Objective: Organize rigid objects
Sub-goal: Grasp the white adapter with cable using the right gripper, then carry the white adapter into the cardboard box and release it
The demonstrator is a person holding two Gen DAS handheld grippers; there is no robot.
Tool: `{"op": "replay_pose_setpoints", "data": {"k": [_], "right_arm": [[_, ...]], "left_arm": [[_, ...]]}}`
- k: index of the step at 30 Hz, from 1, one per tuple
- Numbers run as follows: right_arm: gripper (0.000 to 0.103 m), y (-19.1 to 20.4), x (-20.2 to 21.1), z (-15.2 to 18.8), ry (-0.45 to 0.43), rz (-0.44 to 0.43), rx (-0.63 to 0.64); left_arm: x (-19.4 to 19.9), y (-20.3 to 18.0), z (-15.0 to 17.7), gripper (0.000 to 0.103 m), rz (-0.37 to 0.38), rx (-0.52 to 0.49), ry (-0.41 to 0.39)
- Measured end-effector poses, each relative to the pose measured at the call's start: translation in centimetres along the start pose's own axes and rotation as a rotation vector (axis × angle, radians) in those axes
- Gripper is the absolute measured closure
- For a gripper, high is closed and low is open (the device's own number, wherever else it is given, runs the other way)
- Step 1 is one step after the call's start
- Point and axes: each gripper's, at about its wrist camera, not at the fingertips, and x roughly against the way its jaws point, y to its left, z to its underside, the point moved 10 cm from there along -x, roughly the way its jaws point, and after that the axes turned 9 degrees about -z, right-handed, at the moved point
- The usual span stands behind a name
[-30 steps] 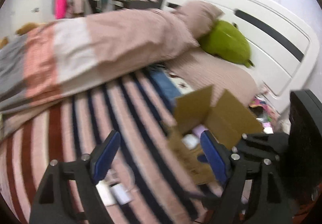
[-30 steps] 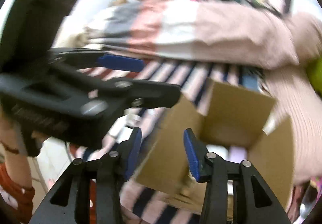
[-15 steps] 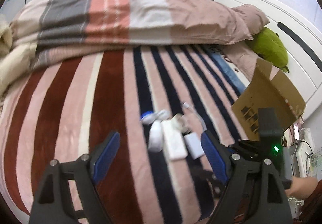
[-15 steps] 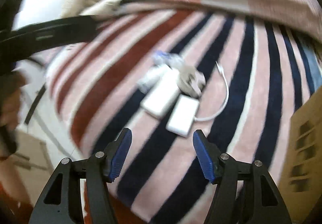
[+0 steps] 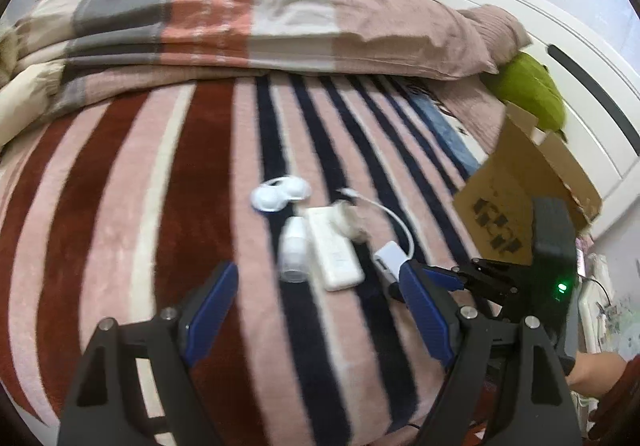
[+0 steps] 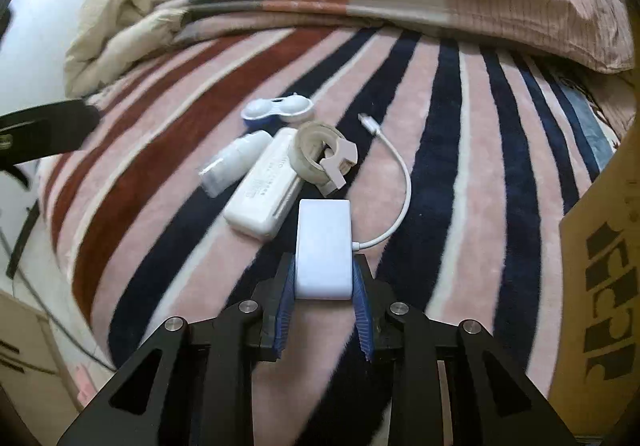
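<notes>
Adapter: white rectangular adapter (image 6: 324, 250) lies on the striped blanket (image 6: 440, 149) of the bed, its near end between the right claw's blue pads; its white cable (image 6: 404, 181) curves away to a loose plug end.
Right claw: right claw (image 6: 324, 310) clenched on the adapter, one pad against each long side.
Left claw: left claw (image 5: 316, 310) released, jaws wide apart, hovering over the blanket with nothing between them.
Power bank: white power bank (image 6: 266, 185) lies just left of the adapter, diagonal, close to its far corner.
Tape roll: beige tape roll (image 6: 320, 153) with white dispenser clip rests partly on the power bank's far end.
Small bottle: translucent white bottle (image 6: 234, 161) lies on its side along the power bank's left edge.
Lens case: white two-cup case (image 6: 278, 111) with blue underside lies beyond the bottle, apart from the adapter.
Cardboard box: open box (image 5: 524, 197) stands at the right of the group, near the headboard (image 5: 560, 57).
Bedding: folded quilt (image 5: 240, 9) along the far side; green plush (image 5: 528, 85) behind the box.
</notes>
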Motion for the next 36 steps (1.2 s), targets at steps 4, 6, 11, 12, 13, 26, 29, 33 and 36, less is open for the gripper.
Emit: {"op": "replay_pose_setpoints", "data": {"k": [4,6,11,12,13,26,29,33,36], "right_arm": [[0.080,2.0,3.0,-1.0,-0.056,-0.048,0.071],[0.080,3.2,5.3,-1.9,-0.103,-0.082,0.109],[0.080,5.1,11.1,-5.1,-0.218,-0.110,0.189],[0.080,5.0,12.2,-5.6,-0.238,-0.107,0.196],[0.080,4.7,13.2,-6.0,-0.254,-0.103,0.200],[0.080,-6.4,22.4,-4.3,-0.314,0.030,0.075],[0.080,-9.0,22.9,-3.8,-0.280,0.049,0.039],[0.080,-11.9,22.3,-3.3,-0.208,0.059,-0.001],[0.080,-13.1,21.5,-2.7,-0.140,0.073,-0.022]], "left_arm": [[0.4,-3.7,-0.8,0.023,0.094,-0.025,0.008],[1.1,-5.4,-1.8,0.024,0.136,-0.030,-0.008],[4.3,-9.6,-5.3,0.059,0.225,-0.062,-0.071],[4.8,-10.4,-5.9,0.064,0.241,-0.072,-0.080],[5.4,-11.6,-6.5,0.073,0.269,-0.090,-0.090],[3.5,-26.6,-10.3,0.074,0.333,-0.312,-0.059],[1.4,-28.7,-10.7,0.074,0.331,-0.329,-0.016],[-0.9,-30.1,-10.7,0.074,0.330,-0.330,0.050],[-2.1,-30.4,-10.4,0.054,0.297,-0.329,0.091]]}}
